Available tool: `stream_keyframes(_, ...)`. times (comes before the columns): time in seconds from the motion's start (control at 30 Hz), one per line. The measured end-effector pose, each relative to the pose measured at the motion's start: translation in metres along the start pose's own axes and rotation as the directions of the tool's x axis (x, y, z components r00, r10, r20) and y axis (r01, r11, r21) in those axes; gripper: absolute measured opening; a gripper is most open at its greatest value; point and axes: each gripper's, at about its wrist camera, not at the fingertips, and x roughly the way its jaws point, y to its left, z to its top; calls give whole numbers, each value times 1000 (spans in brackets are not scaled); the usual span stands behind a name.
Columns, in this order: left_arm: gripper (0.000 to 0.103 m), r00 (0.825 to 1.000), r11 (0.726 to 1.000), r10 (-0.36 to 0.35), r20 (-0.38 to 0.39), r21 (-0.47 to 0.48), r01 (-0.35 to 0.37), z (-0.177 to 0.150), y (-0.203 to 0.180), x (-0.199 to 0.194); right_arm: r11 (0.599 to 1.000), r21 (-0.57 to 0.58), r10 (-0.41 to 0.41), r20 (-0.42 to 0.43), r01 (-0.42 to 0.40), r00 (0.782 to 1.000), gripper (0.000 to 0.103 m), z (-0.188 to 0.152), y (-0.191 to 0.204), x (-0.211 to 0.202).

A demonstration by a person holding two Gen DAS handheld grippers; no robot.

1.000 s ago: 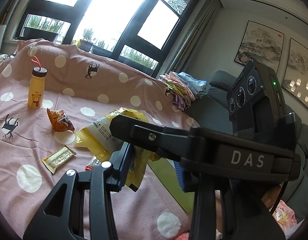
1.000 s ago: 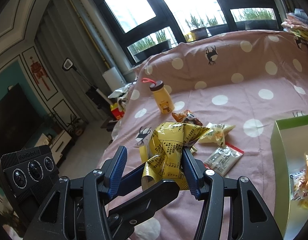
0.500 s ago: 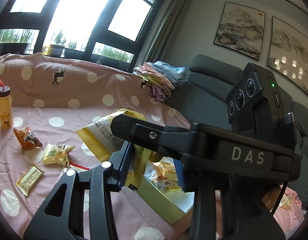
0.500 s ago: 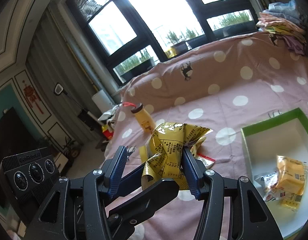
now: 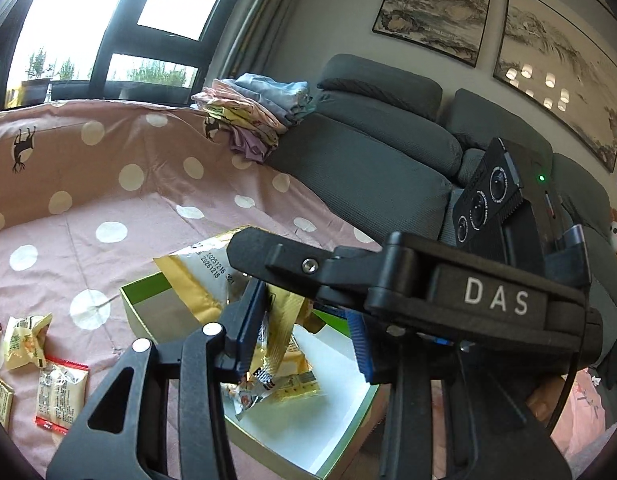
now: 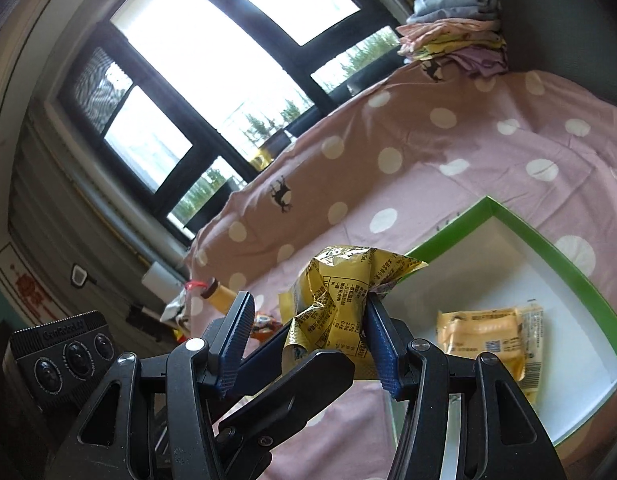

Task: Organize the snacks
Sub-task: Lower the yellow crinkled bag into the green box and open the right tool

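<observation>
Both grippers, jaws clamping one yellow bag [image 6: 336, 292], swung over box [image 6: 564, 252]; bottle [image 6: 218, 294] half hidden.

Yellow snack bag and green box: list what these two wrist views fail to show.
- Yellow snack bag: right wrist view, its lower part hidden behind the gripper frame.
- Green box: left wrist view, middle hidden by the left gripper and bag.
- Bag print: too small to read.
- Box's near corner: cut off, right wrist view.

Two close wrist views over box [image 5: 140, 300]
</observation>
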Motion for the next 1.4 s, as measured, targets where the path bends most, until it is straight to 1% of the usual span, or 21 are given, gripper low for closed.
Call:
stream_keyframes(0.1, 39, 999, 1000, -20, -43, -13, 20, 0, 1, 21, 999, 51, -16, 4, 15, 1000, 58, 2, -19, -1)
stream_keyframes(0.2, 39, 997, 999, -34, -69, -37, 32, 0, 1, 37, 993, 113, -37, -6, 38, 999, 58, 4, -40, 0)
stream_keyframes(0.27, 39, 996, 999, -36, -76, -35, 33, 0, -1, 44, 988, 148, -35, -9, 36, 999, 58, 5, -52, -1)
stream_keyframes(0.47, 39, 993, 998, -38, -111, -45, 33, -3, 2, 54, 978, 205, -43, -10, 44, 999, 58, 5, -71, 0)
stream_keyframes(0.7, 39, 987, 995, -48, -151, -97, 33, -8, 13, 65, 964, 254, -69, -51, 80, 996, 58, 1, -85, 9)
stream_keyframes(0.97, 39, 976, 984, -62, -209, -174, 26, -15, 26, 73, 946, 301, -90, -105, 118, 990, 58, -3, -96, 23)
stream_keyframes(1.07, 39, 966, 978, -78, -248, -208, 26, -16, 32, 79, 938, 320, -98, -120, 132, 988, 58, -5, -99, 28)
stream_keyframes(1.17, 39, 956, 969, -80, -281, -246, 9, -18, 37, 82, 930, 331, -119, -144, 161, 983, 58, -6, -102, 33)
stream_keyframes(1.4, 41, 949, 962, -79, -306, -274, -8, -21, 40, 87, 918, 352, -134, -156, 182, 979, 58, -9, -108, 38)
